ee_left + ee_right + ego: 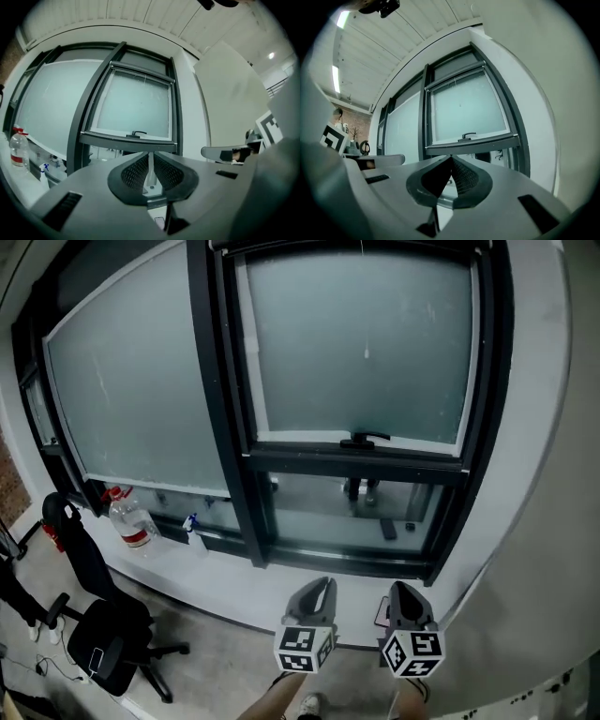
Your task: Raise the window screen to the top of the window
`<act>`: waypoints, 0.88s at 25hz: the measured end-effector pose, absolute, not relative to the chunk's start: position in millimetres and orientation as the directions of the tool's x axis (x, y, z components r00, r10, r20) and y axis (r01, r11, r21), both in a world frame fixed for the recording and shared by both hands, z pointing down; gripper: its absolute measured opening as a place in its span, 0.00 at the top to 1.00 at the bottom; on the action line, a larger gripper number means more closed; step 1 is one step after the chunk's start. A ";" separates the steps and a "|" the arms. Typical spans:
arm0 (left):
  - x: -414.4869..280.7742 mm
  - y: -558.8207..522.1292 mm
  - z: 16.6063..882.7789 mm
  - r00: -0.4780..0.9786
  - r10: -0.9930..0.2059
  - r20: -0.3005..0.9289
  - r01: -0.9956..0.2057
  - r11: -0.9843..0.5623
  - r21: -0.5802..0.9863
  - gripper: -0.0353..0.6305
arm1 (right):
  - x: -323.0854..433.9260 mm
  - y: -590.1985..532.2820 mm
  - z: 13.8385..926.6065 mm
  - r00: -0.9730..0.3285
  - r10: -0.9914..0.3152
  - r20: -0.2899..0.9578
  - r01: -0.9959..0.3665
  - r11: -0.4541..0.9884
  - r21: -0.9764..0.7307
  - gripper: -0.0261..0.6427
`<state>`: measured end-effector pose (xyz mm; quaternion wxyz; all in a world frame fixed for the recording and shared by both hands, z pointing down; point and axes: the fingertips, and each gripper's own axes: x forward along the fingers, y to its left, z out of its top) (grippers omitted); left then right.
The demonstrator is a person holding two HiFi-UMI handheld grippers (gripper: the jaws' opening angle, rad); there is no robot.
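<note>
Left gripper (322,585) and right gripper (404,590) — both pressed together, empty — hang well below the window handle (364,440). Window screen (361,343) sits above that handle.

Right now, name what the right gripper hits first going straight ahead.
Probably the window screen's dark bottom rail, under its handle: the right gripper aims there with nothing between, though depth is unclear.

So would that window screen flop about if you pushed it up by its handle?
Probably not: the window screen has a straight pale frame, so it likely stays stiff. It sits between dark side rails, so it should slide. With one central handle, off-centre pushing might jam it.
</note>
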<state>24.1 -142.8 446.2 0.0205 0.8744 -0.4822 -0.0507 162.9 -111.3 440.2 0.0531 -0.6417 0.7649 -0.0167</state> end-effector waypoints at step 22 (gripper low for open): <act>-73.0 117.8 438.9 0.419 -0.900 -0.120 -0.897 -0.431 0.103 0.89 | 130.2 129.1 464.4 -0.185 -0.982 -0.037 -0.969 0.189 -0.162 0.95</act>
